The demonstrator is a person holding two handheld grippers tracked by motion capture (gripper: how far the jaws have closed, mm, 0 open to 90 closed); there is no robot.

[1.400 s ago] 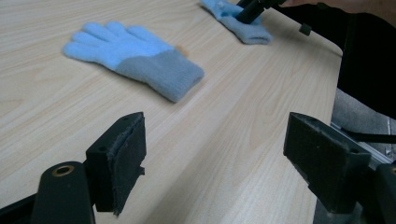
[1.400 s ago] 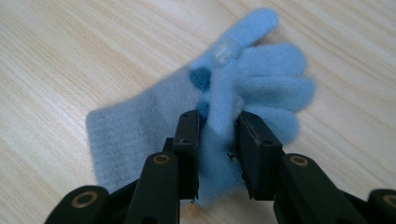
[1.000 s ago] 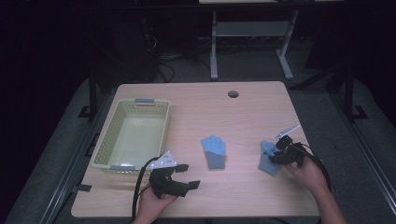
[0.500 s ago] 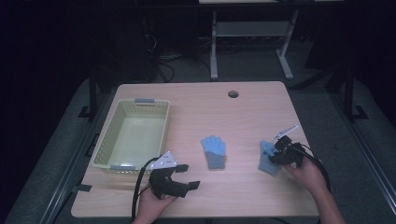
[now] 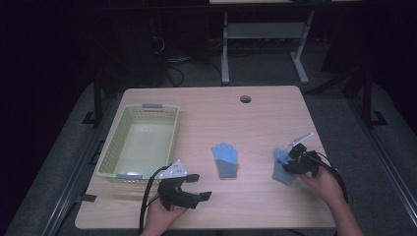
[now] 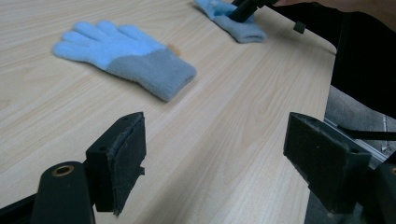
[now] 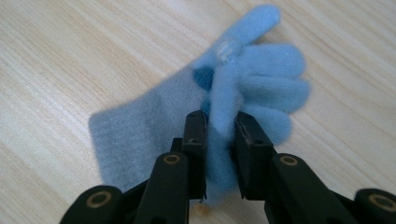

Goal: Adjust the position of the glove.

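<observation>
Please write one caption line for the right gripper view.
Right gripper pinches a fold of a blue glove lying on the wooden table.

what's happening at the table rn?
A person works two handheld grippers at a wooden table. The right gripper has just been closing and pinches a fold of a blue glove near the table's right edge. The left gripper sits open near the front edge, holding nothing. A second blue glove lies flat mid-table, and a yellow basket sits at the left.
</observation>
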